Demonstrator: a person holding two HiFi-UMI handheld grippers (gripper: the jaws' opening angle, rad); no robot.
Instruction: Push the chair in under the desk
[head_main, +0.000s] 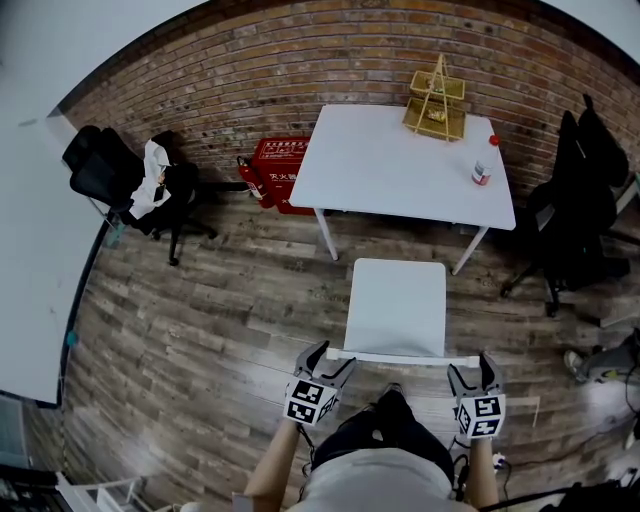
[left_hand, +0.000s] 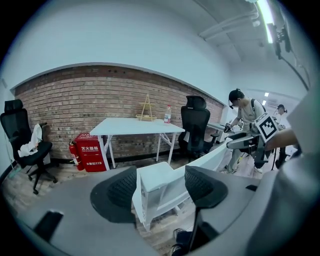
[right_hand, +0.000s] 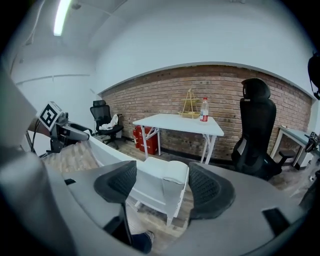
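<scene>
A white chair (head_main: 398, 300) stands on the wood floor just in front of the white desk (head_main: 400, 170), its seat outside the desk's front edge. Its backrest rail (head_main: 400, 357) is nearest me. My left gripper (head_main: 333, 357) straddles the rail's left end and my right gripper (head_main: 470, 366) straddles its right end. In the left gripper view the chair's corner (left_hand: 157, 180) sits between the wide pads of the left gripper (left_hand: 159, 189). In the right gripper view the other corner (right_hand: 167, 182) sits between the spread pads of the right gripper (right_hand: 161, 189). Neither pair of pads visibly presses on it.
A wooden rack (head_main: 437, 100) and a bottle (head_main: 482, 172) stand on the desk. A red fire-extinguisher box (head_main: 280, 170) sits by the brick wall. Black office chairs stand at the left (head_main: 130, 180) and right (head_main: 580, 200). A person (left_hand: 245, 115) stands at the right.
</scene>
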